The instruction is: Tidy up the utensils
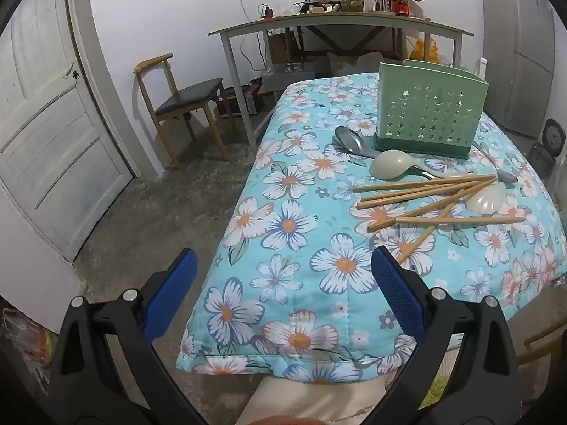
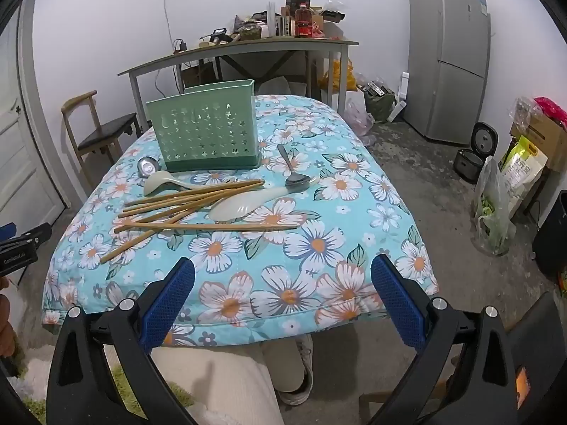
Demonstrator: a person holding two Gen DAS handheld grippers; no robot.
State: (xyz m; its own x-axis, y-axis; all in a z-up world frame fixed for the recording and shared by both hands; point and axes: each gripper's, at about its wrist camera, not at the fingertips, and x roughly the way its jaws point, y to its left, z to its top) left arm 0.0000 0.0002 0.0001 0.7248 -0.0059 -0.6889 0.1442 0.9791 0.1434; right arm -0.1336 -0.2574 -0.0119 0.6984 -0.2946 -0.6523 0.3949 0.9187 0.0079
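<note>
Table (image 2: pixel 354 248): covered by a blue floral quilt; all utensils are laid on it.

Holder (image 2: pixel 205 134): green, perforated, stood upright at the far side of the table, left of centre in the right wrist view. Nothing is seen standing out of its top.

Chopsticks (image 2: pixel 198 198): wooden, scattered in a loose crossed heap just near of the holder; one (image 2: pixel 212 226) is laid crosswise nearest the grippers.

Pale spoons: one (image 2: pixel 163 182) is placed left, just in front of the holder; one (image 2: pixel 241 205) lies right, touching the chopstick heap.

Metal spoons: one (image 2: pixel 148 166) is seen at the holder's left corner; one (image 2: pixel 296 175) lies right of the holder.

Left gripper (image 1: pixel 283 294): held above the table's near left corner, fingers spread wide, nothing between them.

Right gripper (image 2: pixel 283 290): held above the near edge, fingers spread wide, nothing gripped.
</note>
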